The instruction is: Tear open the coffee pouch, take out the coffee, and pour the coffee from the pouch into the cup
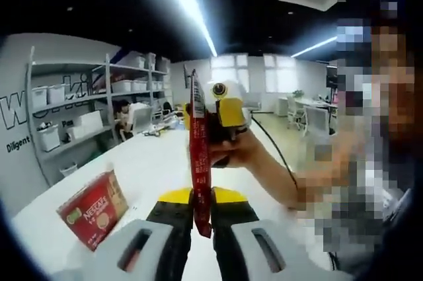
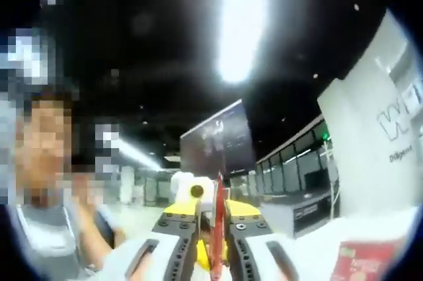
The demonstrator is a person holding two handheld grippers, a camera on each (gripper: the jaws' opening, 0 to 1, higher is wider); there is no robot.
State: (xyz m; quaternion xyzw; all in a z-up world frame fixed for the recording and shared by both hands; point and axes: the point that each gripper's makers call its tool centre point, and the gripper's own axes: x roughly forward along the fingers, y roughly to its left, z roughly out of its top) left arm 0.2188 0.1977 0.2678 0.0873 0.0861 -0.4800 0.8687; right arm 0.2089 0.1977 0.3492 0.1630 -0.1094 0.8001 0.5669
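On your left, the red coffee box (image 1: 94,209) lies on the white table (image 1: 152,168), well clear. Your left gripper (image 1: 201,209) pinches the lower end of the coffee pouch (image 1: 199,155), held upright in the air; your right gripper (image 1: 221,122) clamps its top end. The pouch looks light, thin and slick, so grip close to the seal and tear across. No cup can be seen; shelves (image 1: 73,112) stand far behind.
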